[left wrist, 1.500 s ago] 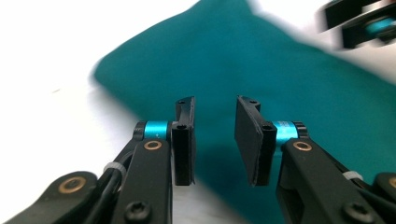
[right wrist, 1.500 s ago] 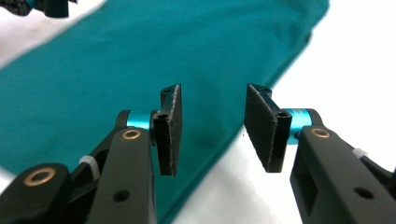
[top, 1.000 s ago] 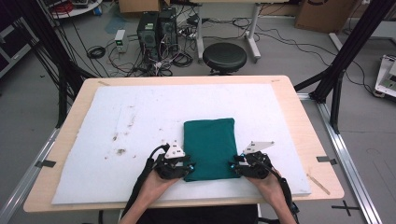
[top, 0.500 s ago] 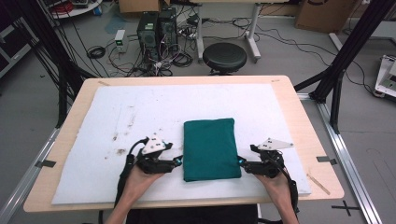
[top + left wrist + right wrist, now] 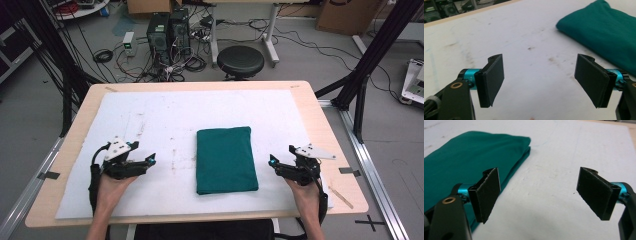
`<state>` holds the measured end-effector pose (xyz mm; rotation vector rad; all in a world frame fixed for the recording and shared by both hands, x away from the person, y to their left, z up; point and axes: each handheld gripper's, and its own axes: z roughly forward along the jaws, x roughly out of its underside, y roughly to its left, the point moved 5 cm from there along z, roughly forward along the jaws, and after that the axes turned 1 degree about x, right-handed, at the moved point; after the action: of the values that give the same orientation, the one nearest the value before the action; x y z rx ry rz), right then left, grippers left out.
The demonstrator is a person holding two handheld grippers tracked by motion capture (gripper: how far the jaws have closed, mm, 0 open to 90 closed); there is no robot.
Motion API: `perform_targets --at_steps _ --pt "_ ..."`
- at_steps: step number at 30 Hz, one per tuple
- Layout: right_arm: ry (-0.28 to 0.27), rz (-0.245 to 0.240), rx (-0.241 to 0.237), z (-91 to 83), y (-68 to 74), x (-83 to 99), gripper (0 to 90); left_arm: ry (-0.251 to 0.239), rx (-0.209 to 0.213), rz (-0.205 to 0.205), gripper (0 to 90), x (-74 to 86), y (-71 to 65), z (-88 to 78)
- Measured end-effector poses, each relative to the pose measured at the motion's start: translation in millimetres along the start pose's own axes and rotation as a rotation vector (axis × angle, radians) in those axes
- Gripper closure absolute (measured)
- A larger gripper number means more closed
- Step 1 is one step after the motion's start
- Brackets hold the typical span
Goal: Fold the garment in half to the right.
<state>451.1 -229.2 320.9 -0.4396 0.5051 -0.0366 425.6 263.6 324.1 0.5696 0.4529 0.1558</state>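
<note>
- Green folded cloth (image 5: 226,160) lies flat on the white mat (image 5: 165,120), a little right of the middle and nearer the front edge of the tabletop (image 5: 80,120) than the back edge; its long sides run front to back.
- Bare mat stretches wide on the cloth's left and behind it toward the back edge; a narrower strip stays free on its right and along the front edge.
- Left gripper (image 5: 150,161) sits over the front left part of the mat, well apart from the cloth, pointing toward it; its jaws have just been opening and stand wide with nothing between them. In the left gripper view only stained mat lies between the pads (image 5: 495,77), with the cloth's corner (image 5: 604,30) off to the upper right.
- Right gripper (image 5: 272,164) sits near the mat's right edge, just beside the cloth's front right corner without touching it; its jaws have also just been opening and are released, empty. In the right gripper view the cloth (image 5: 461,162) lies behind the left pad.
- Both forearms come in from the front edge, hands low and level, grippers facing each other across the cloth.
</note>
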Motion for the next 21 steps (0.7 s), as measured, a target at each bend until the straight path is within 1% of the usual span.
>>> perform_targets --at_steps 3,6,8,10,12,15,21 --pt "-0.015 0.019 0.001 -1.1 -6.3 -1.1 19.4 -0.020 -0.030 -0.040 23.3 4.1 16.5 -12.3" --pt "-0.010 0.028 -0.005 0.3 -9.8 -1.0 19.5 -0.046 -0.048 -0.070 23.3 6.3 30.3 -21.9" --pt "-0.006 0.019 -0.006 2.9 -12.5 -1.0 19.5 -0.051 -0.057 -0.084 23.2 7.8 37.8 -26.3" --pt "0.003 0.024 -0.010 4.0 -13.2 -1.0 19.5 -0.055 -0.070 -0.091 23.3 9.6 43.6 -30.8" --pt "0.002 0.022 -0.009 4.2 -14.2 -1.4 19.5 -0.059 -0.081 -0.104 23.3 11.9 47.3 -34.0" --pt "0.002 0.022 -0.013 3.1 -14.0 -1.6 19.5 -0.053 -0.086 -0.117 23.3 14.9 50.3 -35.4" --pt "-0.006 0.019 -0.014 0.0 -15.0 -2.1 19.5 -0.046 -0.088 -0.109 23.3 15.2 49.6 -35.8"
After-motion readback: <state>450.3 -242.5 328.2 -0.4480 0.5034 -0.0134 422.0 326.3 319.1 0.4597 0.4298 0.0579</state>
